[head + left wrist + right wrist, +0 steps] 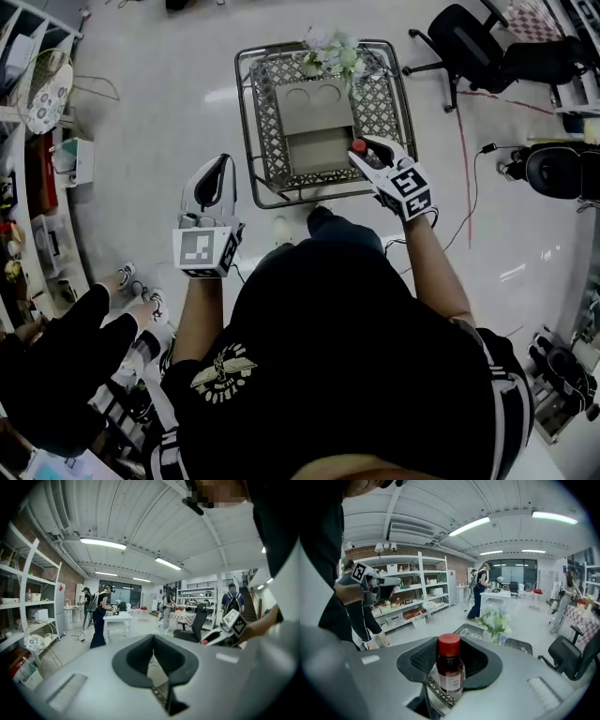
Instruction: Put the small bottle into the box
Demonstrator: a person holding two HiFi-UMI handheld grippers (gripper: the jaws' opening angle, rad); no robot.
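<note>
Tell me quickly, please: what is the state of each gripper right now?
Left gripper: closed, with nothing between its jaws.
Right gripper: closed on the small bottle, which has a red cap.

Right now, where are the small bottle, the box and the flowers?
small bottle [450,665], right gripper view, on its body.
box [316,111], head view, on its flap.
flowers [333,52], head view, on the blossoms.

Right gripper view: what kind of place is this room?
Probably a lab or workshop, not a home: open storage shelves, a white work table, an office chair and long ceiling lights.
</note>
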